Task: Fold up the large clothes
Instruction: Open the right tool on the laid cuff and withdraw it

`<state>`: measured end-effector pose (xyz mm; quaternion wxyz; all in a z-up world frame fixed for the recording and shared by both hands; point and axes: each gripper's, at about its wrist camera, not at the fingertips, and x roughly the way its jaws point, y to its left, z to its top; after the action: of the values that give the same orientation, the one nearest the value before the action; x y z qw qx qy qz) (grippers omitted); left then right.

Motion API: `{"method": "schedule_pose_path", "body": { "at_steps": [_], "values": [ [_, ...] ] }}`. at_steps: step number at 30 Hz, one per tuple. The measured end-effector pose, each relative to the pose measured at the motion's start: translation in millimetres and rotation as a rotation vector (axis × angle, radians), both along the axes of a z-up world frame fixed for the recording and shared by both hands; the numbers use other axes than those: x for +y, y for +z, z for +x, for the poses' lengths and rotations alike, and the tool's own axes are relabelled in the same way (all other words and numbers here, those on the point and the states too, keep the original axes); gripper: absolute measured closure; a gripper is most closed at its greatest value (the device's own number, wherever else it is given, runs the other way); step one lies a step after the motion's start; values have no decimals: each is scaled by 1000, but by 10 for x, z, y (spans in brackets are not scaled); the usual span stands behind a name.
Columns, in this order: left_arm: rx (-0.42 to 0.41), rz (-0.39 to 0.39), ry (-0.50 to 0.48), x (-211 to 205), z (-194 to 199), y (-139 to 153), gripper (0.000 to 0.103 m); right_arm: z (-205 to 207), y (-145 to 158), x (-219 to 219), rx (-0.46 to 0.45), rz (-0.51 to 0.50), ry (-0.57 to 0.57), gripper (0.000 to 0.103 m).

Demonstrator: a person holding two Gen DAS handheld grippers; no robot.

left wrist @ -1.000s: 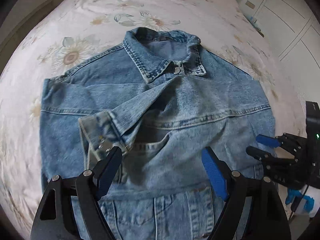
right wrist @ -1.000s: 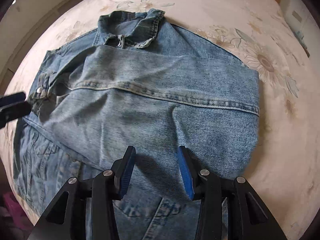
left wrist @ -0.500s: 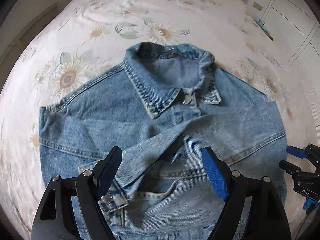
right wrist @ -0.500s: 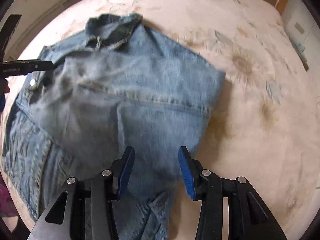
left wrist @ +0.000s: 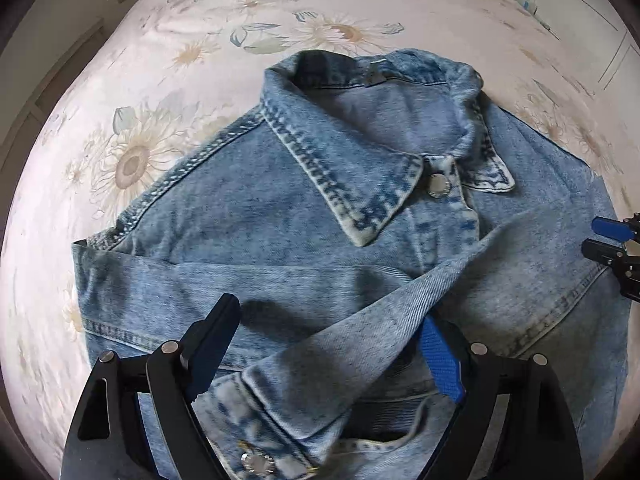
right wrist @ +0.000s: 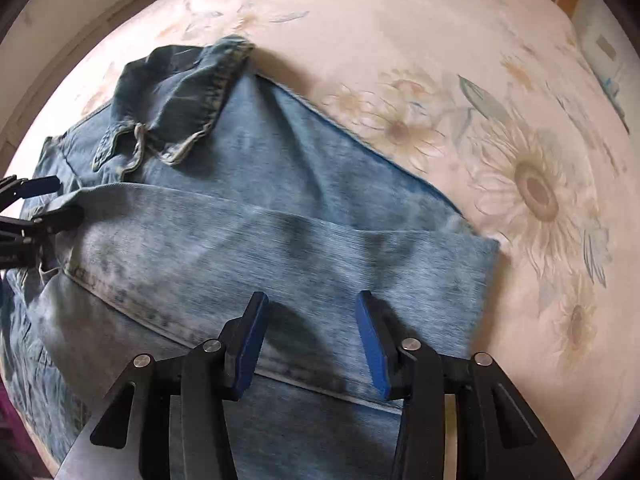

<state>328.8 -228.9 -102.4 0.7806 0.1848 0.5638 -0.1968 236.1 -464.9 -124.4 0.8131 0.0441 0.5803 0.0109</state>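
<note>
A light-blue denim jacket (left wrist: 280,220) lies front up on the bed, collar (left wrist: 360,184) at the far end. One sleeve (left wrist: 360,340) is folded across the chest, its buttoned cuff (left wrist: 256,460) nearest the camera. My left gripper (left wrist: 330,312) hovers low over that sleeve; its jaws are opening, with the sleeve between them but not pinched. In the right wrist view the jacket (right wrist: 320,220) shows its folded-in side, and my right gripper (right wrist: 311,298) stands open just above it, holding nothing. Each gripper shows at the edge of the other's view: right gripper (left wrist: 612,240), left gripper (right wrist: 44,200).
A pale floral bedspread (left wrist: 140,80) surrounds the jacket, with a wide stretch of it on the right (right wrist: 520,160). White wardrobe doors (left wrist: 580,8) stand beyond the bed's far right corner. A wall runs along the left side.
Both grippers have travelled up the jacket towards the collar and sunk closer to the cloth. The folded sleeve now lies between the left jaws. The jacket itself has not shifted.
</note>
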Motion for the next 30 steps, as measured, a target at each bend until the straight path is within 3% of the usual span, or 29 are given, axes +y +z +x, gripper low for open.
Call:
{"method": "schedule_pose_path", "body": {
  "at_steps": [5, 10, 16, 19, 23, 26, 30],
  "values": [
    [-47, 3, -4, 193, 30, 123, 20, -164, 104, -167, 13, -101, -15, 56],
    [-109, 24, 11, 304, -237, 222, 20, -447, 284, -256, -5, -107, -84, 56],
    [-134, -40, 55, 399, -542, 436, 20, -799, 471, 171, -46, -81, 0, 56],
    [-110, -49, 43, 373, -663, 440, 20, -885, 415, 472, -36, -50, 37, 56],
    [-70, 2, 34, 432, -780, 248, 20, -937, 232, 747, 5, -33, 52, 56],
    [-51, 65, 60, 557, -747, 76, 20, -962, 106, 715, 36, -21, 26, 56],
    [-54, 45, 105, 745, -759, 174, 20, -1072, 58, 520, 81, -74, -21, 56]
  ]
}}
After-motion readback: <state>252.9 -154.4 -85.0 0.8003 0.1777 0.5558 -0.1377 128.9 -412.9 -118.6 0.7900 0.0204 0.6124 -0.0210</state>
